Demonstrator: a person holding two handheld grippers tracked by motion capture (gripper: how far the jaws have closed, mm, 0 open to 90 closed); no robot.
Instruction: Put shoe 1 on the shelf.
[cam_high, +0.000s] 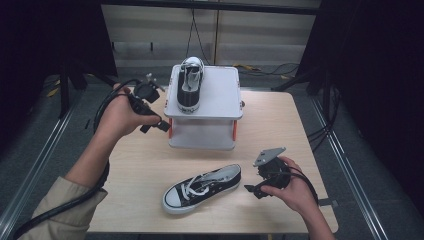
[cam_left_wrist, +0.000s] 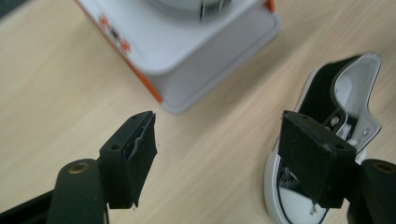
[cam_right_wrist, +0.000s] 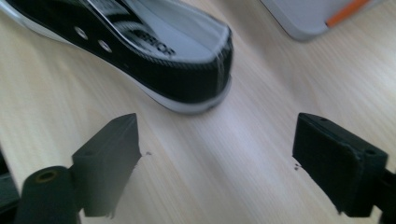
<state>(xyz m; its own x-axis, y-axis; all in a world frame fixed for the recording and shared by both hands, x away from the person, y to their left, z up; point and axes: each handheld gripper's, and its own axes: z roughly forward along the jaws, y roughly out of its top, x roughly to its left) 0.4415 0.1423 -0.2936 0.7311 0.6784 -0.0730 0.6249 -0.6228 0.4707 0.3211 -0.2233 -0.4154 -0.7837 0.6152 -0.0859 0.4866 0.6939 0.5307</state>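
Observation:
One black-and-white sneaker (cam_high: 190, 85) stands on a white raised stand (cam_high: 220, 92) at the back of the table. Its mate (cam_high: 202, 189) lies on the wooden tabletop at the front, toe to the left. My left gripper (cam_high: 159, 124) hovers just left of the stand, open, with nothing between its jaws. In the left gripper view (cam_left_wrist: 219, 158) its jaws frame bare wood, with the stand (cam_left_wrist: 187, 51) ahead and the loose sneaker (cam_left_wrist: 355, 88) behind the right jaw. My right gripper (cam_high: 252, 189) is open just right of that sneaker's heel (cam_right_wrist: 177, 70), its jaws (cam_right_wrist: 219, 163) over bare table.
The wooden table (cam_high: 280, 130) has free room right of the stand and along its left side. Orange trim marks a corner of the stand (cam_right_wrist: 345, 9). Cables trail from both grippers, and dark floor with rails surrounds the table.

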